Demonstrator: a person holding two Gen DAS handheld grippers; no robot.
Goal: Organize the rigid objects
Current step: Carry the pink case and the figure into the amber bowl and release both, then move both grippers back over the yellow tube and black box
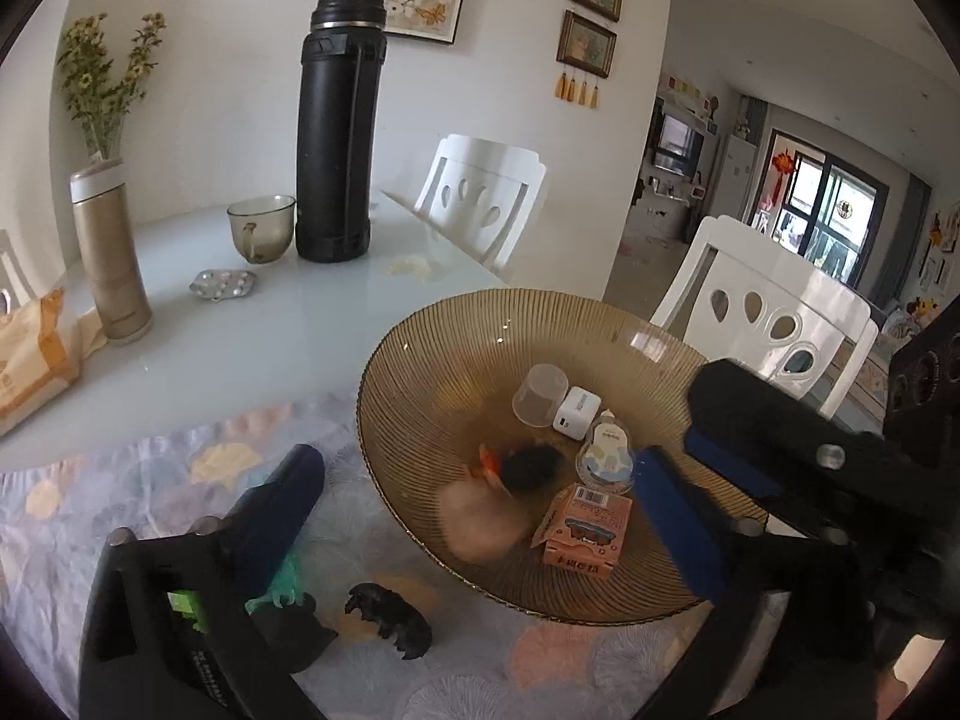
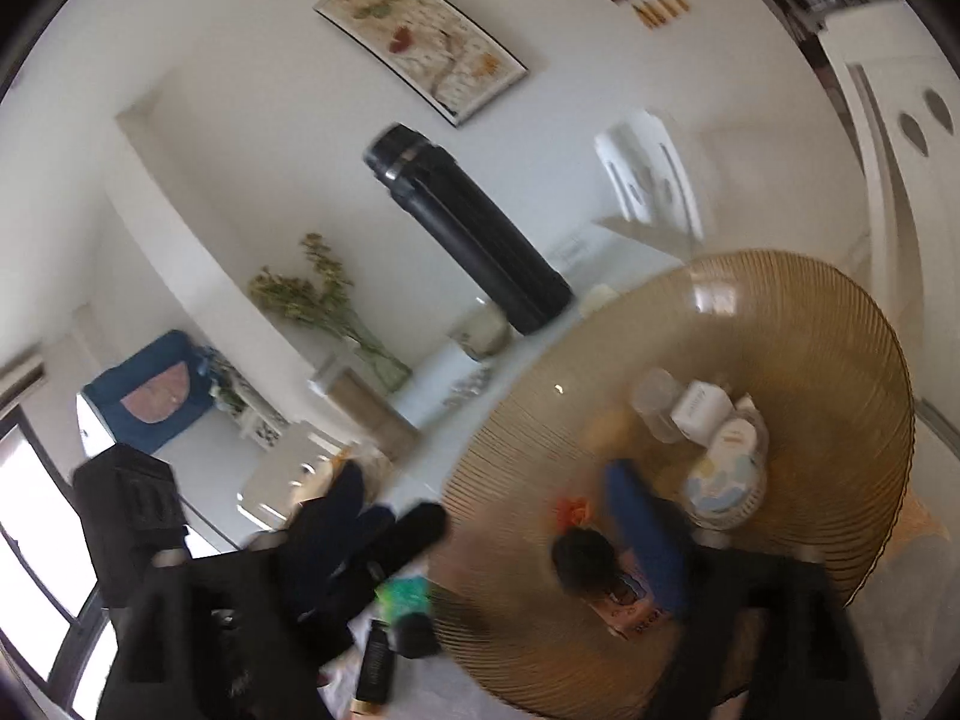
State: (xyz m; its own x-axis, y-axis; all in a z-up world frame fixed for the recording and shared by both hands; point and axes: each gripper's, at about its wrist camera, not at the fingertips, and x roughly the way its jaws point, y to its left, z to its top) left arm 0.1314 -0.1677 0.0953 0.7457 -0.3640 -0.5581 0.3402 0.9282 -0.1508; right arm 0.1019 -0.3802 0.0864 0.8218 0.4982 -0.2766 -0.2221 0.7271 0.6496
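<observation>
Left gripper, jaws wide and empty, straddles the amber bowl's near rim; black animal figure lies just outside the bowl, nearer this hand.

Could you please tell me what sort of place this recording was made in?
Most likely a home dining area: a white table with white dining chairs, framed pictures on the wall, and a living room beyond.

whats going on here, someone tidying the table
A person with a gripper in each hand is sorting small items into an amber glass bowl. Both the left gripper and the right gripper are open and empty. A pink box, white charger and clear cup already lie inside. A black animal figure waits on the cloth.
</observation>
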